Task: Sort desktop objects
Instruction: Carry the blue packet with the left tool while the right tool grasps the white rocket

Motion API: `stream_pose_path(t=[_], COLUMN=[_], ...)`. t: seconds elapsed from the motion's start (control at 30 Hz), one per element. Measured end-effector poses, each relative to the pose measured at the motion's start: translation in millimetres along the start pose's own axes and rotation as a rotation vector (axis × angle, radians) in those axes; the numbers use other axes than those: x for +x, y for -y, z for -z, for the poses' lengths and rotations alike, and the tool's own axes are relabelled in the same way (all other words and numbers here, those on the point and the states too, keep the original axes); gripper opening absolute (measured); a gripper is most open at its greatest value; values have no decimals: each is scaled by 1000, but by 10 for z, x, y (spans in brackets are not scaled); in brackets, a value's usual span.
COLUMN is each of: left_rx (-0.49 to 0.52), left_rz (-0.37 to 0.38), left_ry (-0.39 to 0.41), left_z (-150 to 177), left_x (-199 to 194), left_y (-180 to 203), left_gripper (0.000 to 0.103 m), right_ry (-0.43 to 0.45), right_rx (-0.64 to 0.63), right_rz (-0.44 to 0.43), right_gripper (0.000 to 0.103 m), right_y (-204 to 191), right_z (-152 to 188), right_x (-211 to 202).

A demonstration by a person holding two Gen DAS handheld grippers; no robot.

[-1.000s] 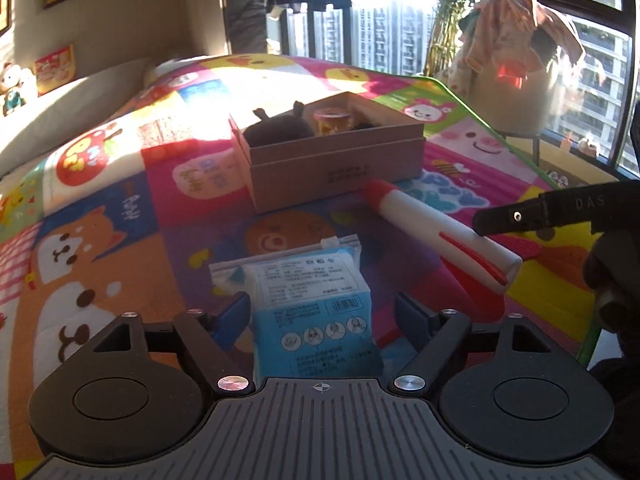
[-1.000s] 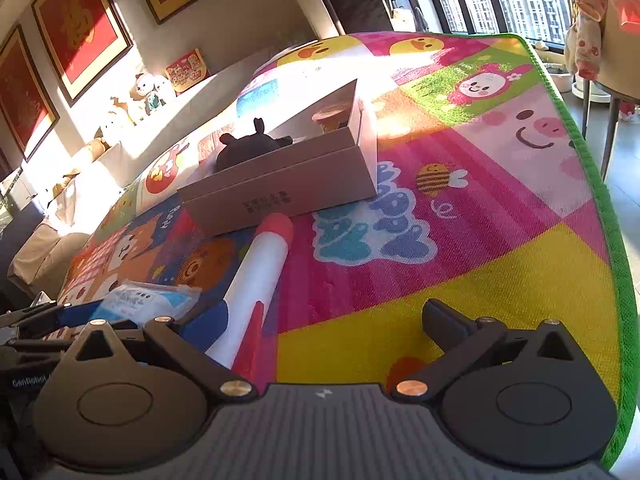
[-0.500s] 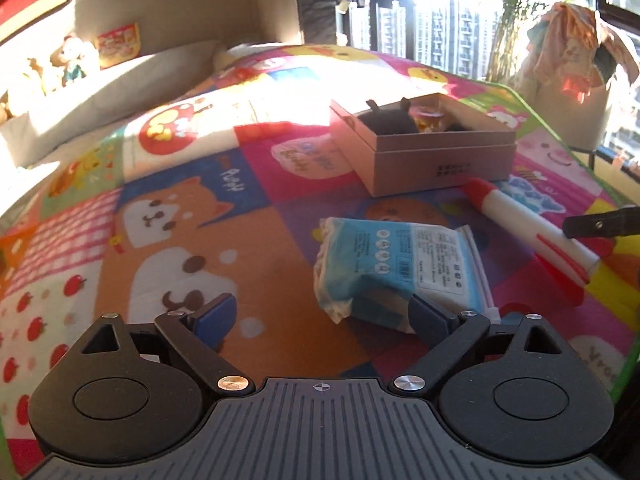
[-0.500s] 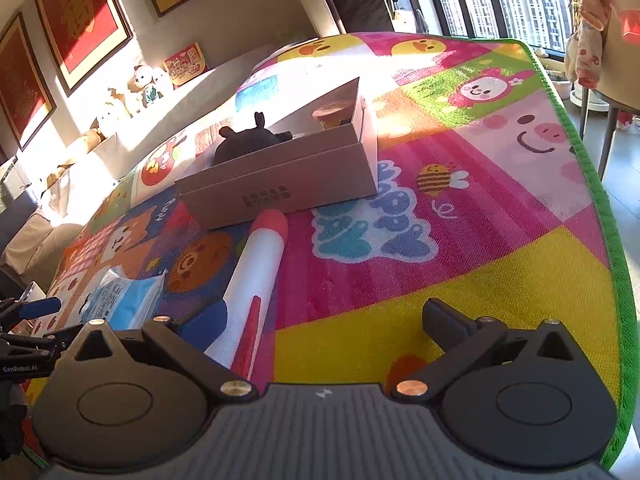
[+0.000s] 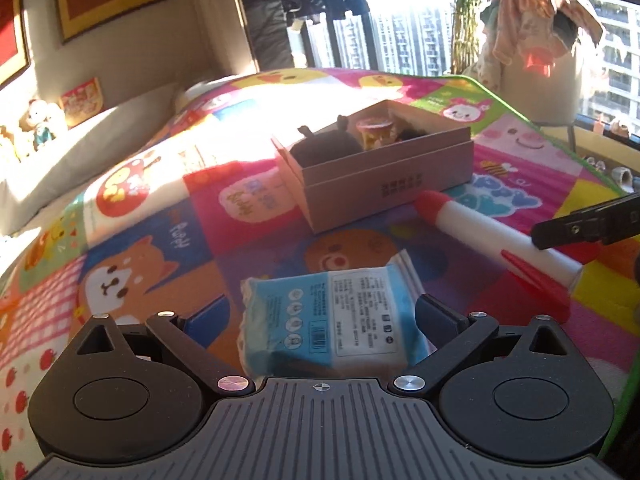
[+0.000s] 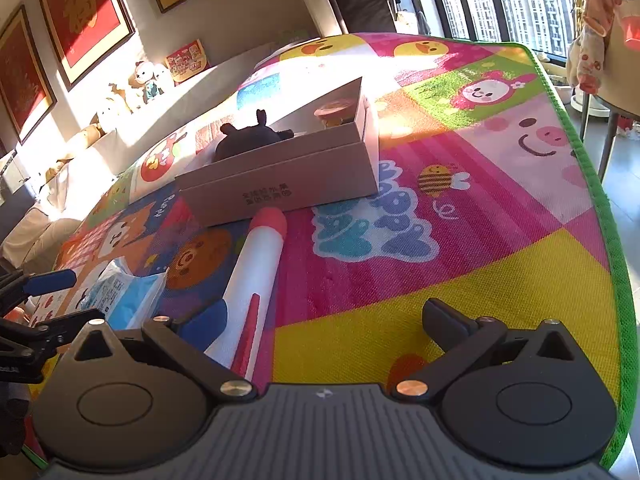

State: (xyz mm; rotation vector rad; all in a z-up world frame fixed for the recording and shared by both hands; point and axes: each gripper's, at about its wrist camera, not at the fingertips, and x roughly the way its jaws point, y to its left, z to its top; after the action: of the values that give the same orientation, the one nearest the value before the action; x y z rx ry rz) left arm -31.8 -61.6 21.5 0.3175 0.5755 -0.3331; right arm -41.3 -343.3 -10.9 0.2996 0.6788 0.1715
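"HAPPY" on mat, box print unreadable

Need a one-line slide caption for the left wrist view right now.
Open left gripper straddles a blue packet on the cartoon mat; cardboard box and toy rocket beyond.

Each view looks forward and down along its own claw, from low over the patterned play mat. The left wrist view sits just behind the blue tissue pack and faces the cardboard box beyond it — the window is behind the box. The right wrist view sits on the other side of the red-and-white rocket toy, nearer the mat's green edge, and faces the same box from its right. Both share the box, pack, rocket and surrounding mat — each also catches part of the other claw at its edge.
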Motion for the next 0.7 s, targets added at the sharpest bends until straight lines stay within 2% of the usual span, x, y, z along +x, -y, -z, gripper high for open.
stream_pose_path(t=[0.07,0.17,0.27,0.37,0.47,0.6,0.7], left_rx=[-31,-135,-206,-191,-154,-161,-170], left_rz=[34,112,150,136,111,109,116], left_ry=[-27,-68,-88,-87,-69,-63,-56], left_z=[29,86,133,146,134,146,164], left_x=[107,248,329,328,249,149,69], left_y=[-84,-247,-285,-218,-146,-132,-135], left_gripper=[103,103,103,103,97,90,89], right_ry=[2,4,0,-12,-23,25,-3], right_rx=[-2,-7,-25,-46,-79,-232,-270], right_rz=[-2,1,-6,-23,-31,-35,-62], right_gripper=[103,103,103,103,103,103,103], right_y=[0,-12,-29,-51,-120,-394,-562], right_z=[4,11,16,3,-72,-154,-244], right_x=[0,3,8,19,11,-76,1])
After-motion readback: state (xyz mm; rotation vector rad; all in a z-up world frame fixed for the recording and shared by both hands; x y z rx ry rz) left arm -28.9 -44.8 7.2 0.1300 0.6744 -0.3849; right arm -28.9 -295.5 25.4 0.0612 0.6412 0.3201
